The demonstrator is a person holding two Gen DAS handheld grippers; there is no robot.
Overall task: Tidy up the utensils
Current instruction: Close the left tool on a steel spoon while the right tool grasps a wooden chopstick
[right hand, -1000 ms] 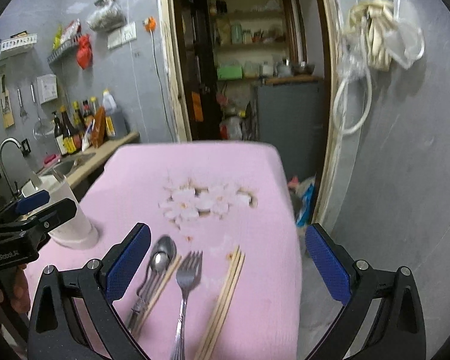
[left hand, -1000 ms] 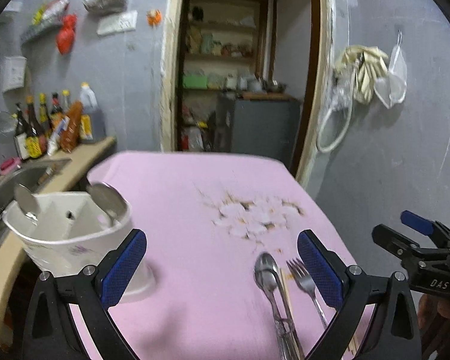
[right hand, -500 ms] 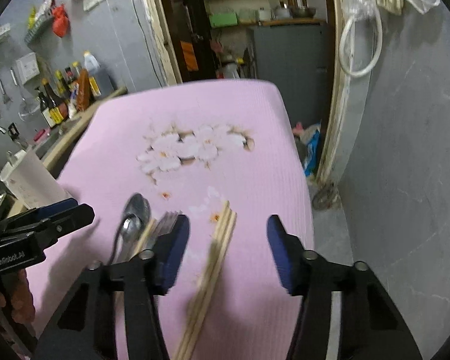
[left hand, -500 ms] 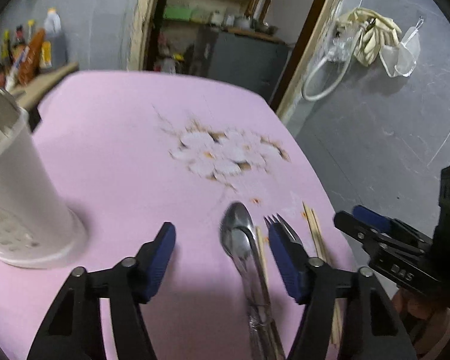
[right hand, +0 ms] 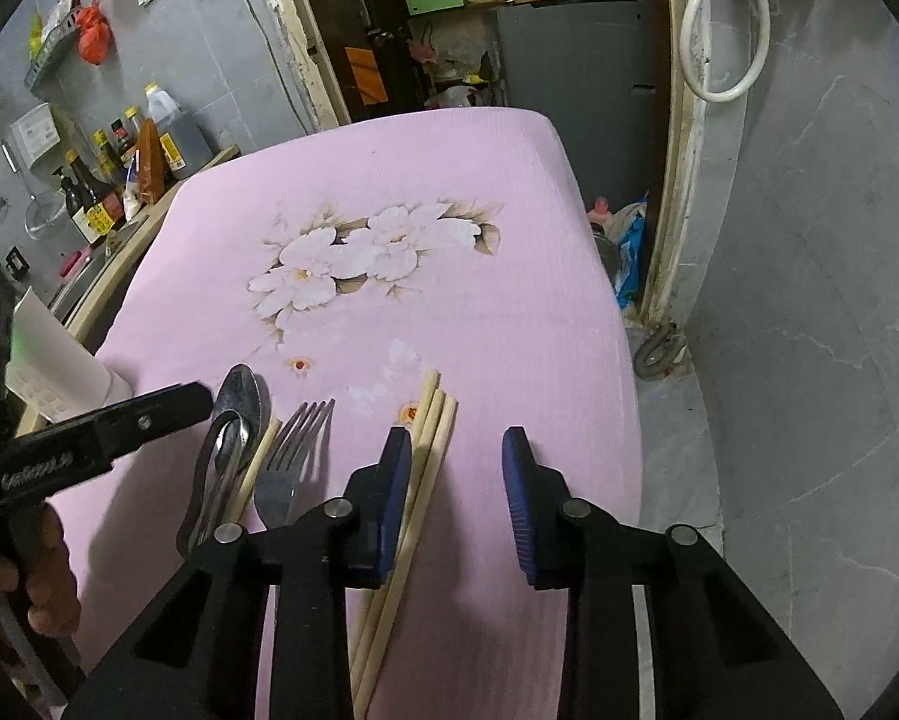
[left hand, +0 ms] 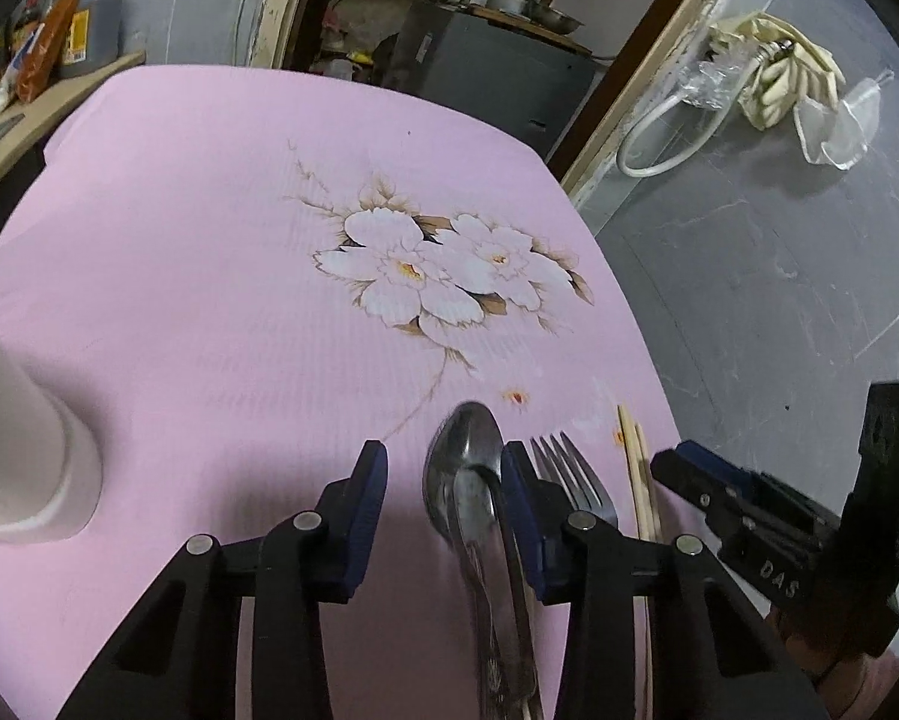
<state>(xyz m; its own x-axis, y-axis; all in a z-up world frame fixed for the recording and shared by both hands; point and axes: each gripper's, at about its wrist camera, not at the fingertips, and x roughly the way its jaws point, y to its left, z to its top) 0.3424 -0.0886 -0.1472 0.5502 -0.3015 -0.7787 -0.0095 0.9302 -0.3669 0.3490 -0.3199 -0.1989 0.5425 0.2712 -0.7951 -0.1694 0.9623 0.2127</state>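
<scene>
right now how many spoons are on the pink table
2. They lie stacked: a larger spoon underneath and a smaller spoon nested on top, left of the fork. More handles could be hidden in that pile.

Both wrist fisheyes look steeply down, close over the near edge of the pink flowered surface (left hand: 209, 276), facing the far doorway (right hand: 449, 30). Both views share the spoon (left hand: 464, 468), fork (right hand: 293, 462), chopsticks (right hand: 431, 420) and white holder (left hand: 23, 456).
</scene>
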